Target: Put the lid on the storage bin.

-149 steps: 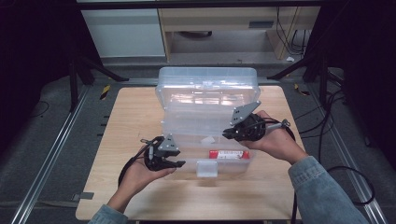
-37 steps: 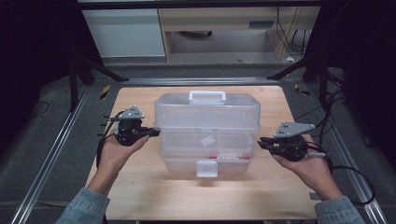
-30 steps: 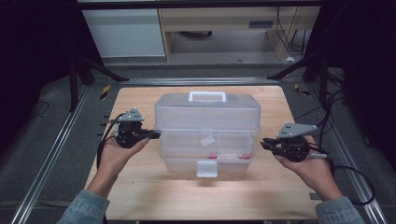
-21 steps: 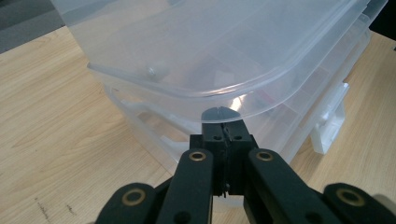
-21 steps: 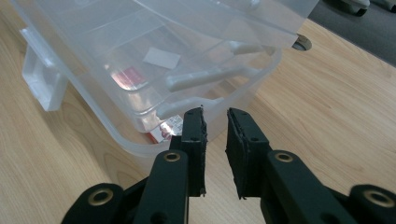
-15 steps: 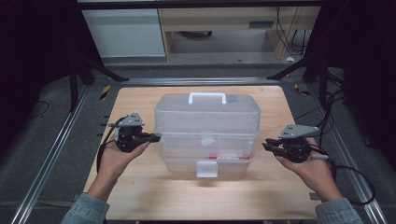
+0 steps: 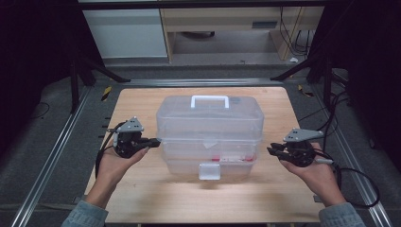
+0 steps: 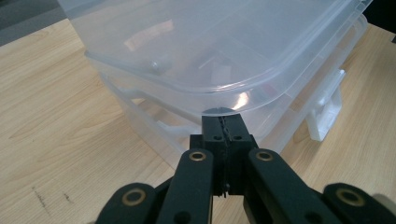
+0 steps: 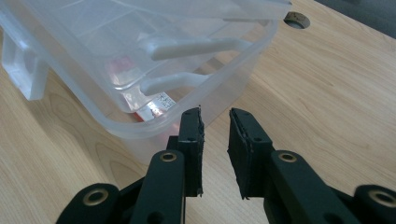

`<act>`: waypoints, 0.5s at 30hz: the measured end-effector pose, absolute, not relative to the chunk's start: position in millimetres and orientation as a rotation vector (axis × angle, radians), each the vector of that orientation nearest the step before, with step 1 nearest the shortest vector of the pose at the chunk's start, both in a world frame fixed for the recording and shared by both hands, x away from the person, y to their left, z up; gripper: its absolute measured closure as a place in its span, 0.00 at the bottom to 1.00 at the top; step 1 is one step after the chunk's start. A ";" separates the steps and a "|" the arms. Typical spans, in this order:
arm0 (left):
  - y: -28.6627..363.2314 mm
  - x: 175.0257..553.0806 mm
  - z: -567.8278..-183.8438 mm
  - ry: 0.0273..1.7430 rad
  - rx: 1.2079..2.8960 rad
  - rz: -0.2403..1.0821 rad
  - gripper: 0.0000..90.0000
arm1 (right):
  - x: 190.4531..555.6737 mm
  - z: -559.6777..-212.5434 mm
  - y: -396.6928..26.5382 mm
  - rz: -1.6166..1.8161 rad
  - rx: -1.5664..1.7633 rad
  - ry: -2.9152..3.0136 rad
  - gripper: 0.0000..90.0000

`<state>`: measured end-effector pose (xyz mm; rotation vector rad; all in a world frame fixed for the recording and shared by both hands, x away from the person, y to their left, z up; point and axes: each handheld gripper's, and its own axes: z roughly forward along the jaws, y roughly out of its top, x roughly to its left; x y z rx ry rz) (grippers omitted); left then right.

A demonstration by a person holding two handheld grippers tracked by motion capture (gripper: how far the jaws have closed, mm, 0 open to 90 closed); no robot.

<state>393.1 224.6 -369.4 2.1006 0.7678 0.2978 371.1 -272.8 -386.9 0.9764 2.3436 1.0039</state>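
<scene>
A clear plastic box (image 7: 210,127) with a white handle (image 7: 209,100) stands mid-table, its lid down and a white front latch (image 7: 209,171) facing me. Something red (image 7: 222,159) shows through its lower part. My left gripper (image 7: 153,140) is shut with nothing in it, its tips right against the box's left side; in the left gripper view those tips (image 8: 223,122) meet the lid's rim on the box (image 8: 196,51). My right gripper (image 7: 270,150) hangs just clear of the box's right side. Its jaws (image 9: 215,116) have just been opening a little, nothing between them, near the box corner (image 9: 116,60).
The wooden table (image 7: 142,104) has bare strips left, right and in front of the box, and a round hole (image 9: 295,19) beyond the box corner. Metal rails (image 7: 56,156) run along both sides. Cables (image 7: 359,175) trail from the right hand.
Five seconds ago the lid stood open with the right gripper at it; now it is down and the hands flank the box. Over the last second both hands drifted slightly toward the near edge.
</scene>
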 end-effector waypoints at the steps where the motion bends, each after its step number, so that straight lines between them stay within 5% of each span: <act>1: 224.7 392.7 -369.6 0.768 2.100 0.298 1.00 | 371.2 -387.8 -273.2 1.001 0.981 2.343 0.83; 15: 227.4 384.4 -378.7 0.773 2.110 0.284 1.00 | 369.5 -397.6 -276.0 0.999 1.002 2.352 0.82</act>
